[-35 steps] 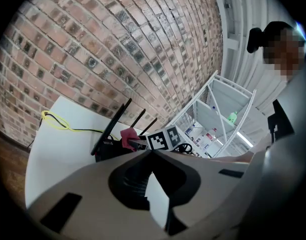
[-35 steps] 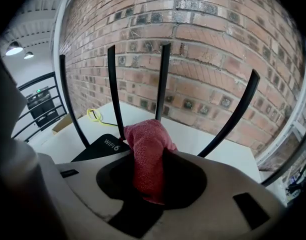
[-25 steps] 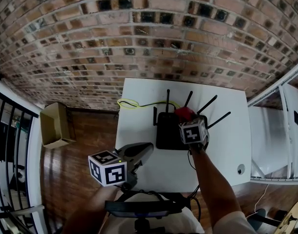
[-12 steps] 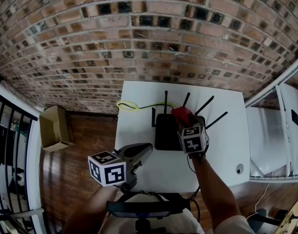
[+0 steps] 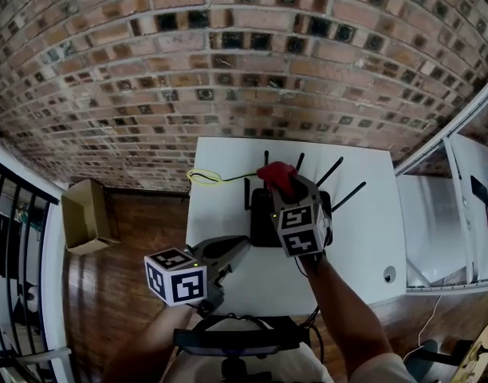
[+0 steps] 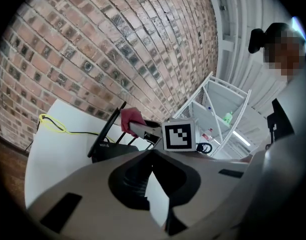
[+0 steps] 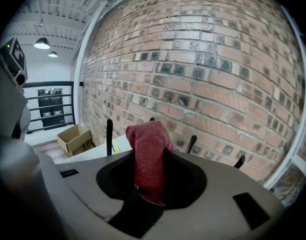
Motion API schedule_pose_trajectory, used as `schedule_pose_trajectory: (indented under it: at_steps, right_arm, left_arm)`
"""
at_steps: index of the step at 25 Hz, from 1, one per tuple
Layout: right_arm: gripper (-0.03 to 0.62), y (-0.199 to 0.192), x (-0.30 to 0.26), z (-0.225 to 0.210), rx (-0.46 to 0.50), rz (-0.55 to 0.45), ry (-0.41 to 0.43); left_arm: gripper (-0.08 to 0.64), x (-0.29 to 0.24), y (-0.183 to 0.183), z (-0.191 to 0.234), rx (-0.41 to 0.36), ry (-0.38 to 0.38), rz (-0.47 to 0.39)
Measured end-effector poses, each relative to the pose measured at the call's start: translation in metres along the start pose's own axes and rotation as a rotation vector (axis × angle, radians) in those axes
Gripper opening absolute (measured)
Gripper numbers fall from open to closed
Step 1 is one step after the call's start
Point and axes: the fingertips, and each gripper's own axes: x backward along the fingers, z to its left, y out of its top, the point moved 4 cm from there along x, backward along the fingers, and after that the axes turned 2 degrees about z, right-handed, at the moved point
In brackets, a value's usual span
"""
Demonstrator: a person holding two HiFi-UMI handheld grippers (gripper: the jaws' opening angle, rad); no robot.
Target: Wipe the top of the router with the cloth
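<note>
The black router (image 5: 264, 214) lies on the white table (image 5: 364, 214) with its antennas fanned toward the brick wall. My right gripper (image 5: 285, 187) hangs above the router's far end, shut on the red cloth (image 5: 276, 174), which is off the router's top. In the right gripper view the cloth (image 7: 145, 134) bulges up between the jaws of the right gripper (image 7: 150, 156), with antennas (image 7: 109, 134) behind. My left gripper (image 5: 232, 251) rests shut and empty near the table's front left. From the left gripper view I see the router (image 6: 110, 149) and the cloth (image 6: 130, 118).
A yellow cable (image 5: 204, 175) runs from the router's back toward the table's left edge. A small round fitting (image 5: 389, 275) sits at the front right. A cardboard box (image 5: 83, 214) stands on the wood floor at left, beside a railing (image 5: 13, 238). A white shelf (image 5: 459, 214) flanks the right.
My right gripper has lifted the cloth up off the router and carried it toward the wall and slightly left. The left gripper has stayed where it was.
</note>
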Motion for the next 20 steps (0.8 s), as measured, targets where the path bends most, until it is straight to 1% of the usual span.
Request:
schedule_pose_trajectory:
  at_steps: [2, 3, 7, 11, 13, 16, 20]
  right_arm:
    - [0.145, 0.016, 0.001, 0.003, 0.009, -0.025, -0.016]
    - [0.145, 0.023, 0.0, 0.004, 0.03, -0.036, -0.028]
    - [0.146, 0.048, -0.001, 0.011, 0.172, -0.064, -0.079]
    - [0.144, 0.064, -0.005, 0.019, 0.25, -0.068, -0.106]
    - [0.144, 0.065, -0.009, 0.021, 0.287, -0.052, -0.119]
    - [0.144, 0.059, -0.017, 0.024, 0.327, -0.002, -0.13]
    - [0.144, 0.045, -0.026, 0.025, 0.357, 0.051, -0.142]
  left_arm:
    - [0.005, 0.003, 0.0, 0.0, 0.0, 0.0, -0.002]
    - [0.005, 0.005, 0.0, 0.0, 0.001, -0.001, -0.004]
    - [0.005, 0.011, -0.001, 0.002, 0.003, 0.0, -0.011]
    - [0.005, 0.018, 0.001, 0.006, 0.007, 0.006, -0.023]
    - [0.005, 0.021, 0.001, 0.009, 0.011, 0.008, -0.025]
    - [0.005, 0.024, 0.001, 0.014, 0.016, 0.009, -0.026]
    - [0.005, 0.025, 0.001, 0.019, 0.023, 0.005, -0.032]
